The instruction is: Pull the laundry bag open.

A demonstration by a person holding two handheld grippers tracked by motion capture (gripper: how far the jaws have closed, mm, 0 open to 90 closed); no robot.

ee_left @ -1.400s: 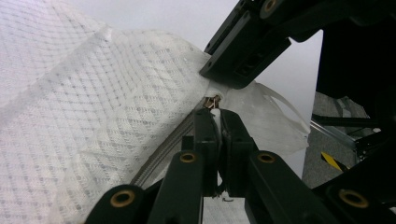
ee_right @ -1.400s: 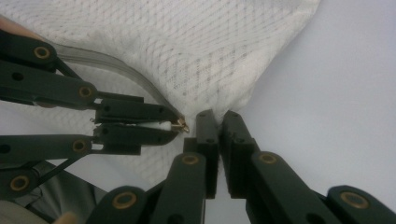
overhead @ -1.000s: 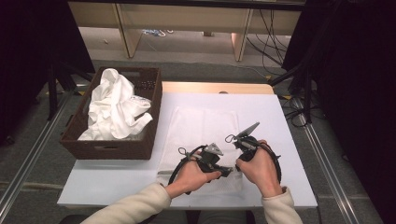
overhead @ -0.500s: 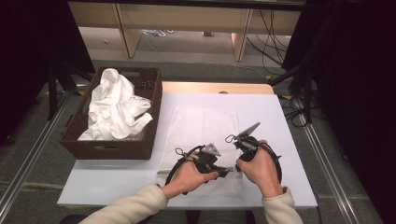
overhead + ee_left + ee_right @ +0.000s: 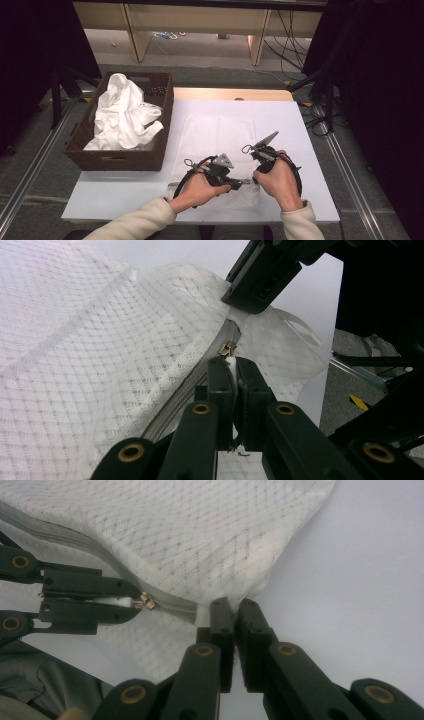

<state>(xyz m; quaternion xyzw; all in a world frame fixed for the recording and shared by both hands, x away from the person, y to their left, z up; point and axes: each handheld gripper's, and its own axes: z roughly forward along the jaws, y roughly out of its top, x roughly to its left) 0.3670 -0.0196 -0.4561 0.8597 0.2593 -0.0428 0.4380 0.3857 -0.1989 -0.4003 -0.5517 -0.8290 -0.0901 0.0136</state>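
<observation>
Basically a zip job: the flat white mesh laundry bag with a grey zipper (image 5: 215, 145) lies on the white table (image 5: 310, 145), its near edge right at both sets of fingertips. The left gripper (image 5: 232, 365) is clenched on the white pull tab of the small brass zipper slider (image 5: 227, 348), which sits just ahead of its pads, likely so it can drag the slider along the zipper track. The right gripper (image 5: 232, 605) is pinched tight on the bag's corner where the grey zipper tape ends, probably as an anchor to keep the track taut. In the high view the left hand (image 5: 200, 187) points its gripper across toward the right one, and the right hand (image 5: 277, 182) stands upright, angled away. A brown wicker basket of crumpled white cloth (image 5: 120, 117) sits well off from the left fingers.
</observation>
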